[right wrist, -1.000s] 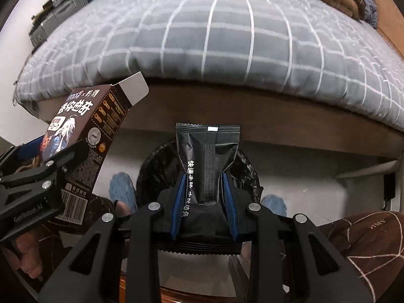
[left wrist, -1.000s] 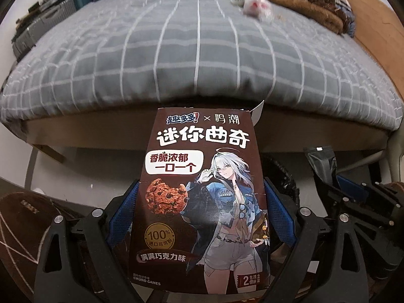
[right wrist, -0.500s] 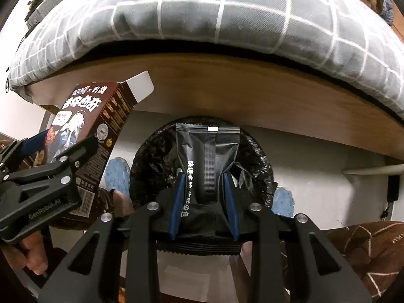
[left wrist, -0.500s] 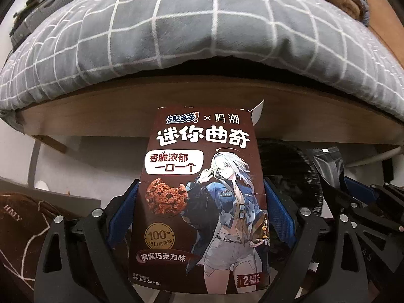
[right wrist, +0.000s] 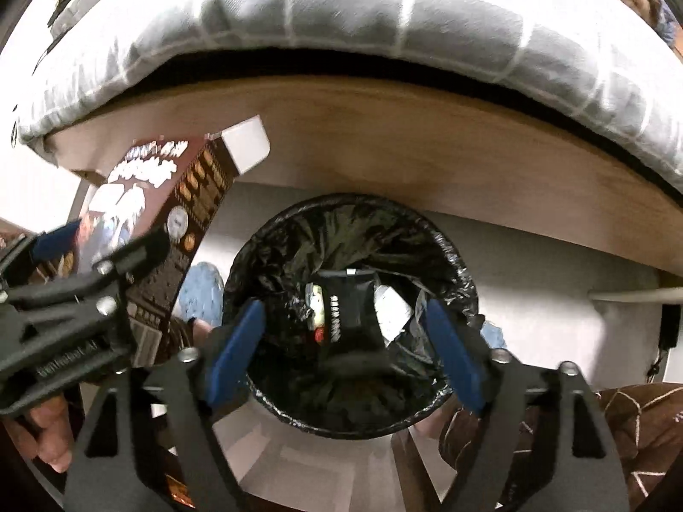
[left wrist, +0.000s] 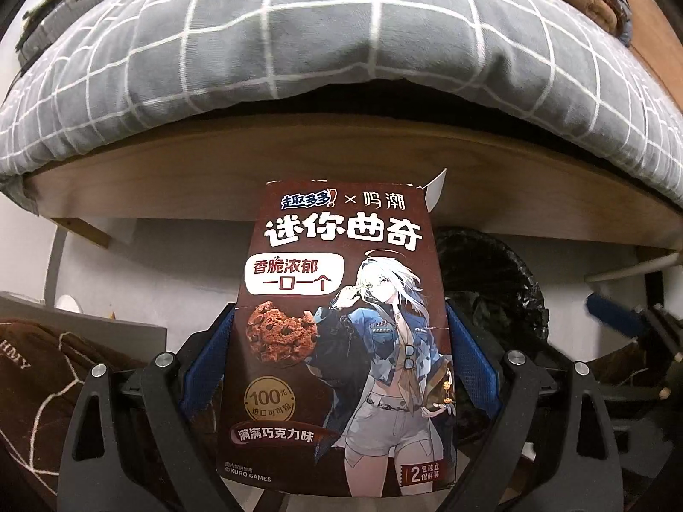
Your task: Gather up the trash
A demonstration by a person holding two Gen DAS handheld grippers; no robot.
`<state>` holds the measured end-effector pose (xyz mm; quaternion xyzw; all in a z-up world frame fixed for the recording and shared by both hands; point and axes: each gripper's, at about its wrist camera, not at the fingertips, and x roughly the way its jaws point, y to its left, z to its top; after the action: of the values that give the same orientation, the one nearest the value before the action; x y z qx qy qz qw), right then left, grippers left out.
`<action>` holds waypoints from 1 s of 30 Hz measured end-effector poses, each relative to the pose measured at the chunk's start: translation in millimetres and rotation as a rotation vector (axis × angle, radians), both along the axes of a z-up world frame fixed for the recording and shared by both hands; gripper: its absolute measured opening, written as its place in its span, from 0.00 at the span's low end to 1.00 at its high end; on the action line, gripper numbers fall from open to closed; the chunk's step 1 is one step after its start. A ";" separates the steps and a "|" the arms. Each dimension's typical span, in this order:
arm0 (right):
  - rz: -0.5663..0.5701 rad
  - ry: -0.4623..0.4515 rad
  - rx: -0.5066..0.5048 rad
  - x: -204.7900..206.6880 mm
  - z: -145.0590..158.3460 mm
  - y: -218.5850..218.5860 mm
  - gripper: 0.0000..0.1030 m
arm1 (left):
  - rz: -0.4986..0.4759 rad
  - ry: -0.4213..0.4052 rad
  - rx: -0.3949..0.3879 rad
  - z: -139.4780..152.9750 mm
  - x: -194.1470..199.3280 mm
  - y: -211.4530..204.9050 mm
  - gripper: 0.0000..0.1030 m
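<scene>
A brown cookie box [left wrist: 341, 333] with a cartoon figure stands upright in my left gripper [left wrist: 339, 328], whose blue pads press on its two sides. In the right wrist view the same box [right wrist: 188, 179] shows at the left, its top flap open. My right gripper [right wrist: 345, 311] hangs over a bin lined with a black bag [right wrist: 448, 247]. Its jaws are opening and nothing is held between them. A black snack packet [right wrist: 348, 303] lies inside the bin among other scraps. The bin [left wrist: 491, 281] also shows behind the box in the left wrist view.
A bed with a grey checked duvet [left wrist: 299, 42] and a wooden frame [right wrist: 384, 136] overhangs the bin. Brown patterned fabric [left wrist: 38, 375] lies low at both sides. Blue slippers [right wrist: 200, 294] sit on the white floor. A hand [right wrist: 47, 435] holds the left gripper.
The right gripper's jaws have spread and the black packet has dropped from them into the bin. Both grippers have sunk toward the bin; the left still holds the box.
</scene>
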<state>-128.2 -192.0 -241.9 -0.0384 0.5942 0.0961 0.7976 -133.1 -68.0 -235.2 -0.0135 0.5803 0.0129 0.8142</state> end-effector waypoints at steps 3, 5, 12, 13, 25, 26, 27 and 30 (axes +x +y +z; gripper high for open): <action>-0.011 -0.034 -0.045 0.4 7.0 -7.0 0.85 | 0.005 0.005 -0.016 -0.1 2.2 0.7 0.87; -0.040 -0.041 -0.059 0.6 9.7 -19.0 0.88 | -0.005 0.003 -0.016 0.9 2.5 -2.0 0.87; -0.186 -0.079 -0.033 0.8 35.2 -74.1 0.93 | -0.058 0.013 -0.035 1.7 1.3 -8.6 0.87; -0.201 -0.086 -0.032 0.0 38.6 -80.5 0.93 | -0.064 0.014 -0.037 2.4 1.3 -9.4 0.87; -0.315 -0.116 -0.018 -7.6 52.5 -127.5 0.93 | -0.143 0.022 -0.056 0.4 1.1 -13.5 0.87; -0.317 -0.116 -0.014 -7.2 52.8 -128.2 0.93 | -0.148 0.021 -0.057 0.2 1.0 -12.0 0.87; -0.314 -0.113 -0.014 -6.7 52.0 -127.8 0.93 | -0.154 0.017 -0.061 0.9 0.1 -15.7 0.88; -0.301 -0.107 -0.017 -6.3 50.5 -124.7 0.93 | -0.168 0.014 -0.076 0.5 -0.3 -22.7 0.88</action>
<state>-134.4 -316.7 -191.4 0.0391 0.5508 -0.0317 0.8331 -133.4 -90.6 -234.6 0.0047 0.5853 -0.0774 0.8071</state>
